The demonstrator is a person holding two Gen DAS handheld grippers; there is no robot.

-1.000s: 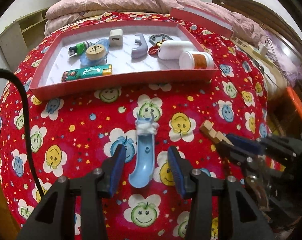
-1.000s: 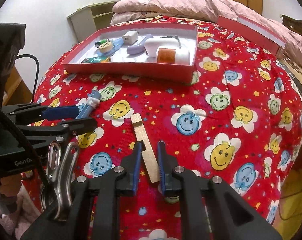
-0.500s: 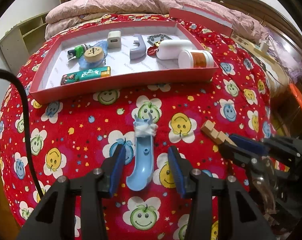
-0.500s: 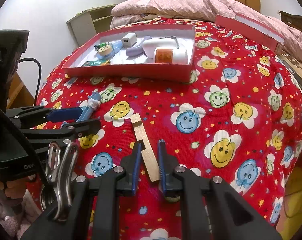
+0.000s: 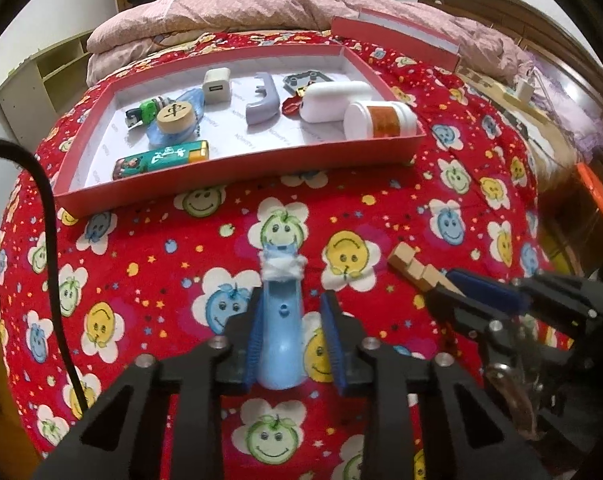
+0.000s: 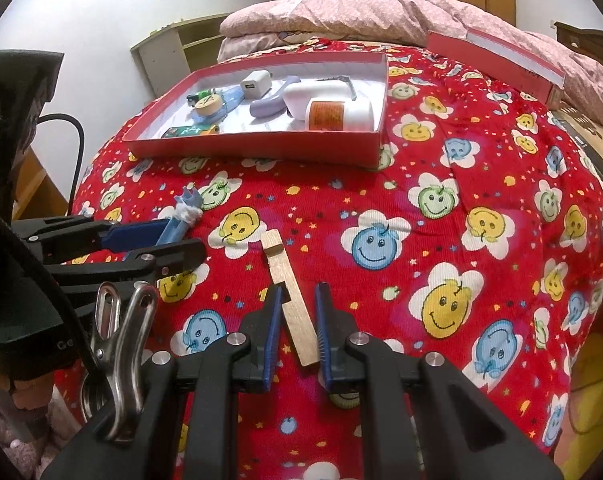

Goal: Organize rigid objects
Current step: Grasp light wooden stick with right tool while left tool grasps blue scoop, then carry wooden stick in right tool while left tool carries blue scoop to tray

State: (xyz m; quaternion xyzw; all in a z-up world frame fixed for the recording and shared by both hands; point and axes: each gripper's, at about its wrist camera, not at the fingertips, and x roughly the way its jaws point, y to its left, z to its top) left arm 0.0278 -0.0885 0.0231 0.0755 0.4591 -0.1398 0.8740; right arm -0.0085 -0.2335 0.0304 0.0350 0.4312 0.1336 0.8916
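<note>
A light blue plastic handle (image 5: 280,332) with white wrapping at its far end lies on the red smiley bedspread. My left gripper (image 5: 294,338) straddles it, narrowed around it with a small gap on the right side. It also shows in the right wrist view (image 6: 177,224). A notched wooden stick (image 6: 291,300) lies between the fingers of my right gripper (image 6: 297,328), which is narrowed around it without clear contact. The stick's far end shows in the left wrist view (image 5: 411,266).
A red tray (image 5: 237,168) holds a white charger (image 5: 216,86), a grey handle (image 5: 263,100), white bottles (image 5: 379,120), a green lighter (image 5: 161,159) and a wooden disc (image 5: 175,114). Its lid (image 5: 397,38) lies behind it. A shelf stands to the left.
My left gripper has closed in around the blue handle and moved forward along it. My right gripper stays around the wooden stick, slightly nearer.
</note>
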